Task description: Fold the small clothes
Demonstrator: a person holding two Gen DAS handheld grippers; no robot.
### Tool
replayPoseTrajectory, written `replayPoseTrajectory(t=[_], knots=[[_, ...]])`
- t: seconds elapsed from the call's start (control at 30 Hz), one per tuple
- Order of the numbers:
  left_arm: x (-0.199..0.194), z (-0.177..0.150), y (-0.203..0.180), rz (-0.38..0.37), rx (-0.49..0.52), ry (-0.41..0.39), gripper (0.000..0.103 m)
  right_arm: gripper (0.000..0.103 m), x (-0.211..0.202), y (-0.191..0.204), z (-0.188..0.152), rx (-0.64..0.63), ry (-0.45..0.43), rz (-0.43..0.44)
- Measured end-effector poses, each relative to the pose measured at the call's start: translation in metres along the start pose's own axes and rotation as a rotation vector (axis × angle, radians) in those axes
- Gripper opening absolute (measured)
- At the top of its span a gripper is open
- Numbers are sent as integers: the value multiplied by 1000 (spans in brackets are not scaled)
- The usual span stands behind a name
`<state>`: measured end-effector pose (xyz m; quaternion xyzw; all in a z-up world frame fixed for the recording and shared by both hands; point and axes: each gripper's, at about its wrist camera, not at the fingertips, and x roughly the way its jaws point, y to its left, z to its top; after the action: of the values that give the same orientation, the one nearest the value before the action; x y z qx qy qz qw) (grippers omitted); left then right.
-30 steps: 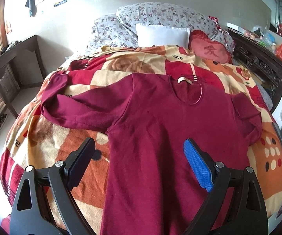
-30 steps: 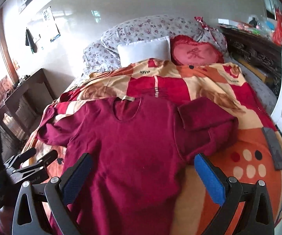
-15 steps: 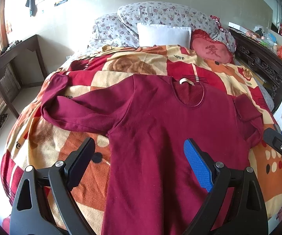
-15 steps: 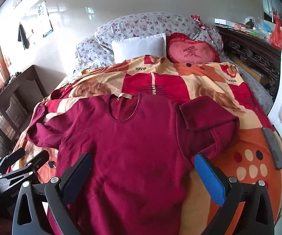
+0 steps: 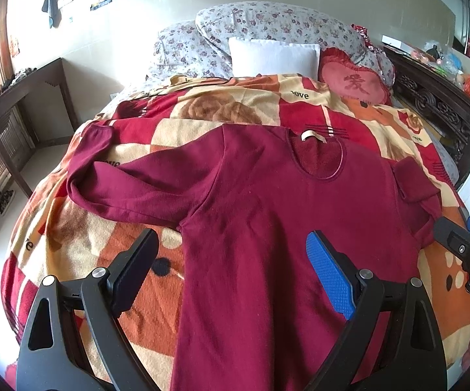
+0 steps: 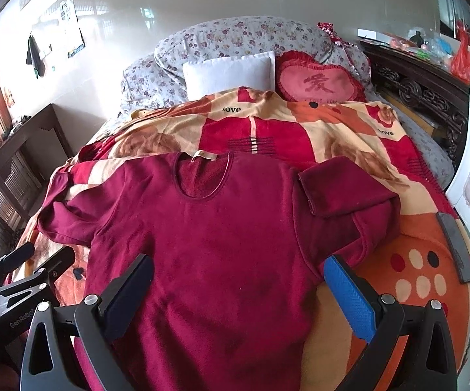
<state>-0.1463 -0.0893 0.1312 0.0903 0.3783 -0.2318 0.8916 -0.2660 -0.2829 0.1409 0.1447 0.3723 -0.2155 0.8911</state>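
My left gripper (image 5: 231, 270) and right gripper (image 6: 241, 293) hover wide open, empty, over the dark red long-sleeved fleece shirt (image 6: 209, 234) at frame centre; folding looks barely begun, and next I should grasp the outstretched sleeve (image 5: 130, 189) at left.

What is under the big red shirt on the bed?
The red shirt lies on a blanket with red, orange and cream patches, which shows all around it. What the blanket's pattern looks like right beneath the shirt is covered.

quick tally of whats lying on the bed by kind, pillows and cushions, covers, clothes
Maroon long-sleeved top: 1
Patterned blanket: 1
White pillow: 1
Heart-shaped red cushion: 1
Floral quilt, rolled at the head: 1
Total: 5
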Motion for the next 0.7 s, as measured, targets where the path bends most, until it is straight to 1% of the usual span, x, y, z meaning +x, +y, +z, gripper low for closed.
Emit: replayPoseTrajectory(t=[0.7], knots=[[11,2,3,5,-7,14,92,103,16,1,-1,2,30,-9]])
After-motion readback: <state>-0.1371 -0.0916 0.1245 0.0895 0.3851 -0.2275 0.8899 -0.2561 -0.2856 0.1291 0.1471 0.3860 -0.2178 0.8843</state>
